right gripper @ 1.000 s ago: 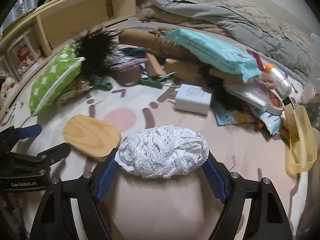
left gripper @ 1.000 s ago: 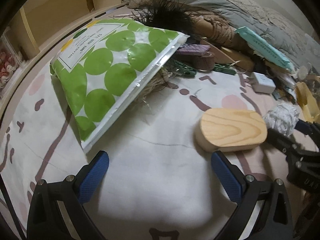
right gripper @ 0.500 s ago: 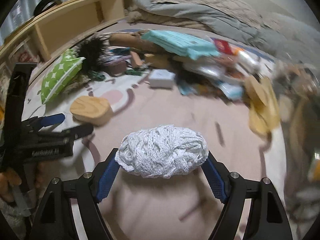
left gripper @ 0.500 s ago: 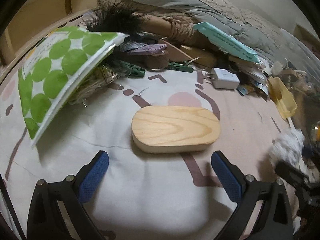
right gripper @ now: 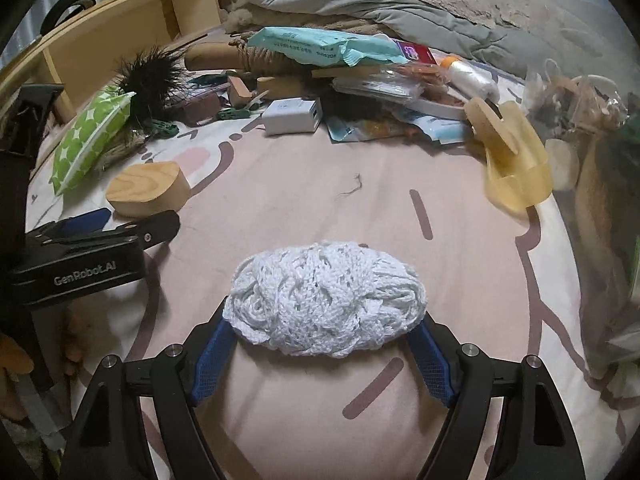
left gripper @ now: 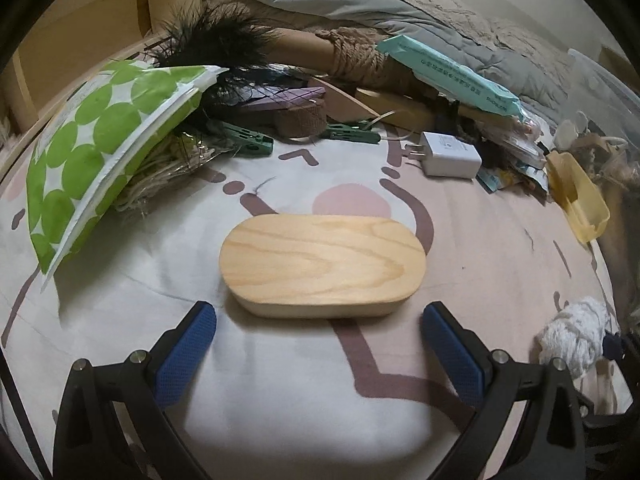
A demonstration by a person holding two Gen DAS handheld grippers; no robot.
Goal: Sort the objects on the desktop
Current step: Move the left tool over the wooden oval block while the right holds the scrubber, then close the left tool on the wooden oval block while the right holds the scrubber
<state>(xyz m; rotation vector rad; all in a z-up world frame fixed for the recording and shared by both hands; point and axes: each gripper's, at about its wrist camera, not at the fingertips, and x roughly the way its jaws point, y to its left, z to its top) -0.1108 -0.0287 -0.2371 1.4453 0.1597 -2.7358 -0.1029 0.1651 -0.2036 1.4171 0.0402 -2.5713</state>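
Patterned bedsheet (left gripper: 120,320); wooden oval box (left gripper: 322,264) lies crosswise before wide left jaws; right jaws clamp yarn bundle (right gripper: 324,304).

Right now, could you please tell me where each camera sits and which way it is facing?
Left wrist: on the left hand-held gripper, angled down at the wooden oval block ahead of its open blue fingers.
Right wrist: on the right hand-held gripper, angled down at the bedsheet, its fingers clamping a white yarn bundle.
Shared: block, yarn, white charger, green dotted pouch.
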